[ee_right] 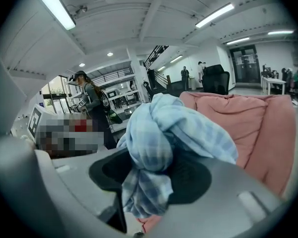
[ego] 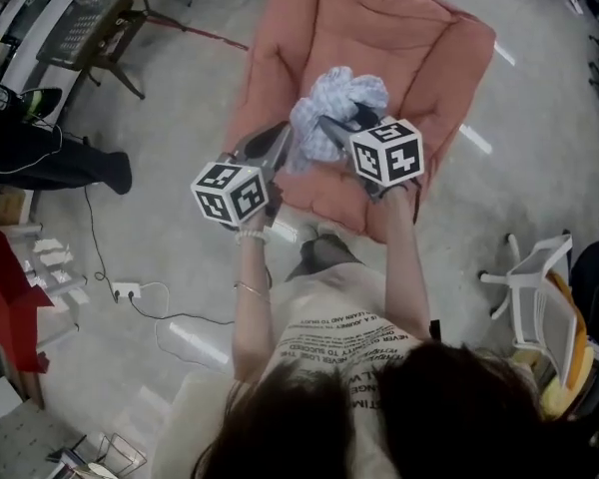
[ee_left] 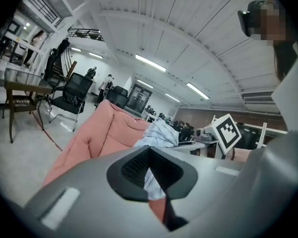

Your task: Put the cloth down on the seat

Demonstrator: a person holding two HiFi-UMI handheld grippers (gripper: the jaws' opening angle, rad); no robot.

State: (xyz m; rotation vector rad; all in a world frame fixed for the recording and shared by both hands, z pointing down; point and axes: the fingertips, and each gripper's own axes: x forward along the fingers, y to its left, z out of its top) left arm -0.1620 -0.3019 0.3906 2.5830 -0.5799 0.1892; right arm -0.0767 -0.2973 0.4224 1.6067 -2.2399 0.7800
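Over the pink padded seat (ego: 399,38), the blue checked cloth (ego: 337,100) hangs bunched between both tools, so it can go down as one bundle. The right gripper (ego: 331,126) clamps a thick knot of it; the left gripper (ego: 280,146) seems to pinch only a thin fold. Raised cushion sides flank the bundle, and the seat's middle lies open just beneath

I hold my left gripper (ego: 280,143) and right gripper (ego: 337,128) out ahead, side by side, tilted slightly down, each clamped on the cloth (ego: 331,96).
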